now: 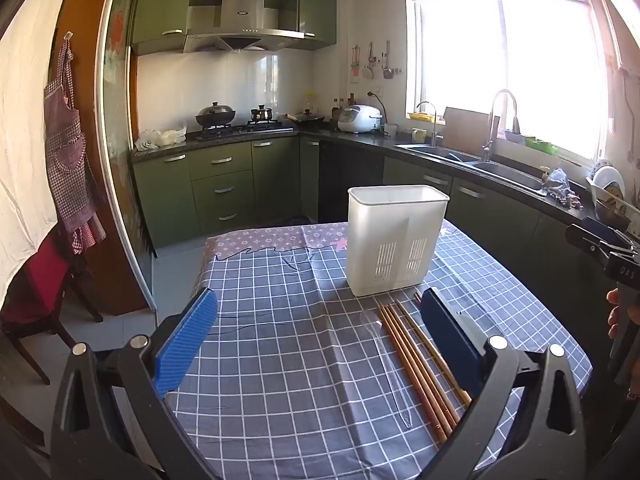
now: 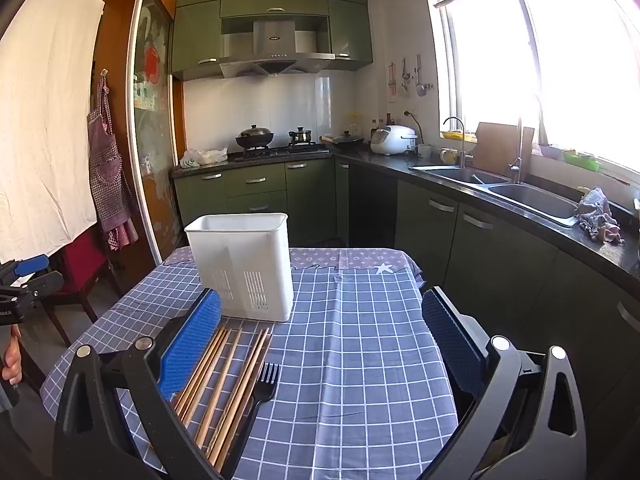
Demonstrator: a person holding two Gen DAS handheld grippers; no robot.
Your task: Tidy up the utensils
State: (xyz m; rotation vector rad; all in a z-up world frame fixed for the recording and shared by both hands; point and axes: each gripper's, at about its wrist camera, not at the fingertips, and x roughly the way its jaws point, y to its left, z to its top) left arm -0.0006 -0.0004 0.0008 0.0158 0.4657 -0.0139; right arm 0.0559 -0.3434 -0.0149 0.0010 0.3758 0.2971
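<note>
A white plastic utensil holder point(image 1: 396, 238) point(image 2: 244, 264) stands upright on the table covered by a blue checked cloth point(image 1: 288, 360) point(image 2: 360, 352). In front of it lie several wooden chopsticks point(image 1: 416, 364) point(image 2: 224, 384), a clear plastic spoon point(image 1: 386, 360) left of them, and a black plastic fork point(image 2: 260, 394) right of them. My left gripper point(image 1: 320, 336) hovers open above the cloth, with the chopsticks near its right finger. Over the cloth my right gripper point(image 2: 320, 340) is open too, its left finger above the chopsticks. Neither holds anything.
Green kitchen cabinets and a dark counter with a double sink point(image 2: 520, 192) run along the right. A stove with pots point(image 1: 236, 120) sits at the back. A red chair point(image 1: 36, 280) stands left of the table. The other gripper and a hand point(image 1: 616, 312) show at the frame edge.
</note>
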